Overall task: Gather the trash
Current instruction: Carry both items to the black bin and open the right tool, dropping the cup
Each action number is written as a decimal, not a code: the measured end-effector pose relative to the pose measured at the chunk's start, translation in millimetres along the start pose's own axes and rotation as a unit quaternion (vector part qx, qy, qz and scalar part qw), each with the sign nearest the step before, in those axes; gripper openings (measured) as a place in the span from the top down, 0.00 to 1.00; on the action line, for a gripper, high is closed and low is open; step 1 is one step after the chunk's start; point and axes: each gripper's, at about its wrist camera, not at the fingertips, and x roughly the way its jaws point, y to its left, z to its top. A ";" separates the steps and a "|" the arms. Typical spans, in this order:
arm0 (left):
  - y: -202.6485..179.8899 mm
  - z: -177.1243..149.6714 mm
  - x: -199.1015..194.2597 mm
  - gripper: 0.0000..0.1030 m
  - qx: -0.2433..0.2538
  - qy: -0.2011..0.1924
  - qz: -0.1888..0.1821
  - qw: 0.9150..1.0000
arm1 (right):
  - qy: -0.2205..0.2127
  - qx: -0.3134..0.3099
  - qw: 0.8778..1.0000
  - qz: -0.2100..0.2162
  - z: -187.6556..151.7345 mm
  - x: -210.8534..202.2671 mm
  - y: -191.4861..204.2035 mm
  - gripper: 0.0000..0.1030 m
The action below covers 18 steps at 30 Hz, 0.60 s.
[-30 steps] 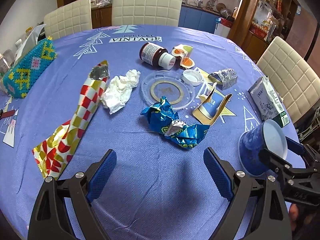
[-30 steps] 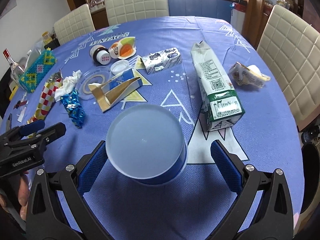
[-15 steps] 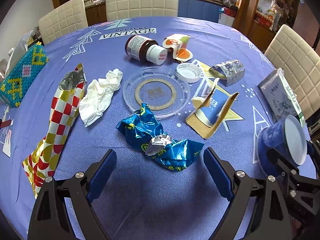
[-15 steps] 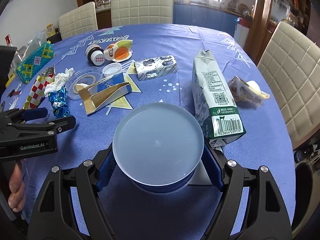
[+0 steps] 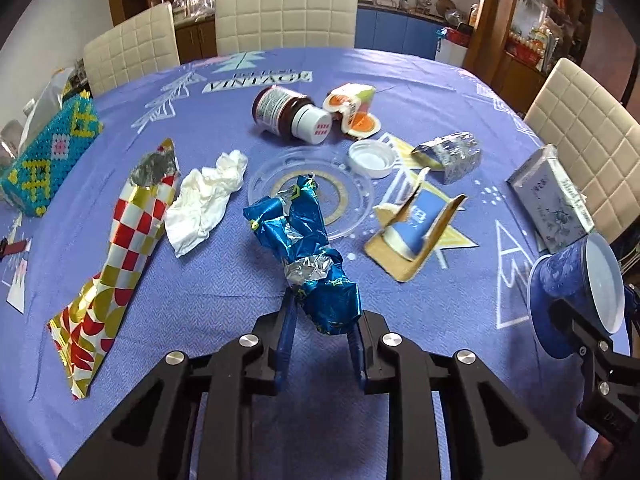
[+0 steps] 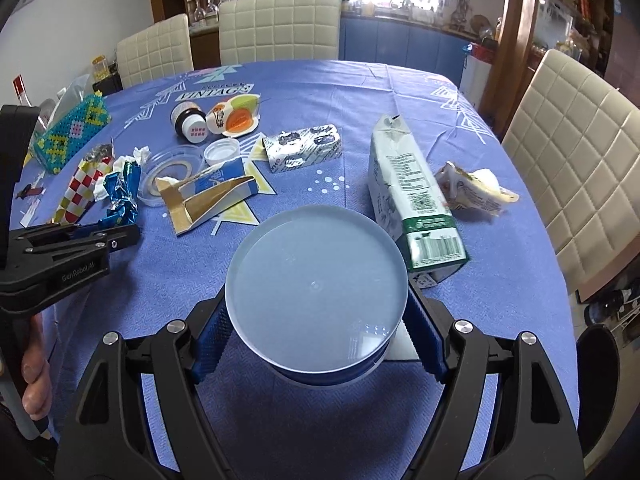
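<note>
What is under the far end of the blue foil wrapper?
The far end of the blue foil wrapper lies over the near rim of a clear plastic lid, whose gold ring shows beside it. The covered part of the lid cannot be seen.

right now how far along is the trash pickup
Early. Nothing looks collected yet. In hand: the left hand-held gripper has just closed on the blue foil wrapper, and the right hand-held gripper grips the blue cup. Left on the table: checkered wrapper, tissue, bottle, clear lid, milk carton and more.
</note>
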 end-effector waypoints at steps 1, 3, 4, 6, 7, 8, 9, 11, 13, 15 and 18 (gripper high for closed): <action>-2.7 0.1 -2.9 0.77 0.003 -0.005 0.001 1.000 | -0.004 0.003 1.000 -0.003 -0.3 -4.4 -1.2 0.26; -7.8 0.0 -11.8 0.77 0.011 -0.017 0.004 1.000 | -0.013 0.006 1.000 -0.006 -1.6 -12.5 -3.9 0.26; -11.1 -0.2 -16.1 0.77 0.016 -0.022 0.003 1.000 | -0.016 0.009 1.000 -0.007 -2.6 -16.6 -5.3 0.26; -16.8 0.1 -21.4 0.77 0.022 -0.025 -0.001 0.999 | -0.022 0.012 1.000 -0.010 -4.3 -23.1 -7.4 0.26; -18.8 0.0 -22.7 0.77 0.023 -0.025 -0.003 0.999 | -0.026 0.013 1.000 -0.012 -5.3 -26.7 -8.8 0.26; -22.4 0.3 -24.4 0.77 0.026 -0.025 -0.007 0.999 | -0.028 0.014 0.999 -0.014 -6.5 -29.6 -10.2 0.26; -25.9 0.5 -25.8 0.77 0.029 -0.025 -0.011 0.999 | -0.031 0.016 0.999 -0.017 -7.7 -32.9 -12.0 0.26; -35.7 0.4 -29.0 0.77 0.038 -0.027 -0.018 0.999 | -0.036 0.018 0.999 -0.020 -10.6 -39.7 -16.3 0.26; -45.0 -1.0 -31.2 0.77 0.045 -0.029 -0.019 0.998 | -0.043 0.021 0.999 -0.026 -14.4 -47.0 -22.0 0.26; -56.7 -2.0 -32.1 0.77 0.056 -0.028 -0.026 0.998 | -0.048 0.026 0.998 -0.032 -18.2 -53.2 -29.3 0.26; -72.8 -4.4 -33.4 0.77 0.069 -0.027 -0.034 0.997 | -0.052 0.039 0.997 -0.039 -23.9 -61.6 -42.5 0.26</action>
